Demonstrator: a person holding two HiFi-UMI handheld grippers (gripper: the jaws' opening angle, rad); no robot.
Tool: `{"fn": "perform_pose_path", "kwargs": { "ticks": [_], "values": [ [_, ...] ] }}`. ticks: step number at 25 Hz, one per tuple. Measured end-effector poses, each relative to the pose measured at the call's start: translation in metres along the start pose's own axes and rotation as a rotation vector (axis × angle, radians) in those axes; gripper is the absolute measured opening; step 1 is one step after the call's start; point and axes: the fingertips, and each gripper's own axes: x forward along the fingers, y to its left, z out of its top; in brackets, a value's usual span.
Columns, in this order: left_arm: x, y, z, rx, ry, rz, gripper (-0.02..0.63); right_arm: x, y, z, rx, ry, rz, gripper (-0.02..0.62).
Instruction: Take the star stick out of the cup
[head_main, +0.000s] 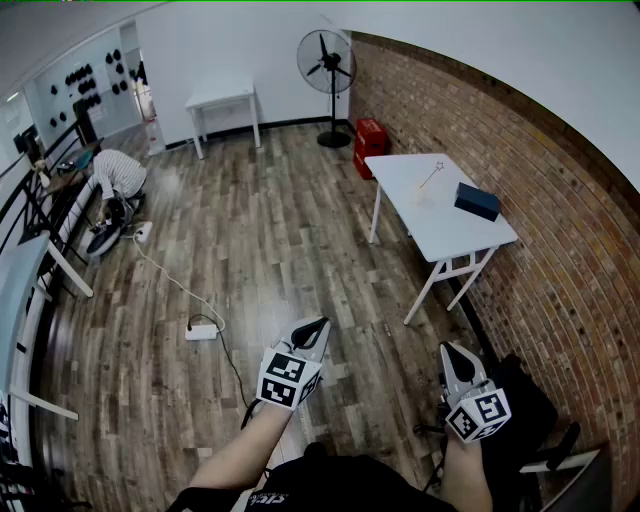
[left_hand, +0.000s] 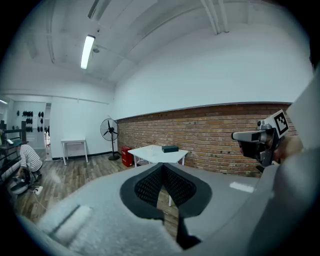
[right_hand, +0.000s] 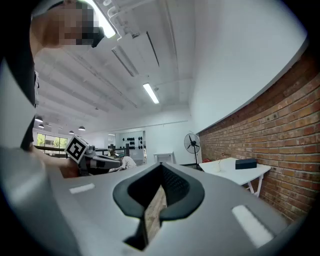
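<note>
My left gripper (head_main: 320, 325) and right gripper (head_main: 448, 349), both closed and empty, hang well apart from the thin star-topped stick (head_main: 430, 178) in its small pale cup (head_main: 420, 194)

In the head view the thin star-tipped stick (head_main: 432, 176) on the white rectangular table (head_main: 445, 226) is too small for its star to be made out. The pale cup (head_main: 420, 193) beneath it, toward the tabletop's far edge, is a mere speck. In the left gripper view neither can be told. A bulky black shape (head_main: 525, 400) runs off the bottom edge, unidentifiable.

Brick wall (head_main: 500, 130) flanks wood floor (head_main: 270, 250), white table (head_main: 450, 235), standing fan (head_main: 327, 62) and perhaps a red crate (head_main: 370, 137).
</note>
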Motion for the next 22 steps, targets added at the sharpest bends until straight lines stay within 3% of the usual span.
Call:
{"fn": "perform_pose_path", "kwargs": {
  "ticks": [11,17,22],
  "values": [
    [-0.017,0.054,-0.011,-0.002,0.011,-0.012,0.006,0.045,0.025,-0.010,-0.050,0.036,-0.024,-0.008],
    [0.017,0.070,-0.016,0.047,0.053,-0.033,0.006,0.070,0.014,-0.034,0.010,0.077,-0.014,-0.006],
    [0.072,0.091,-0.015,0.045,0.084,-0.044,0.006,0.106,-0.027,-0.043,0.054,0.074,-0.027,-0.006]
  ]
}}
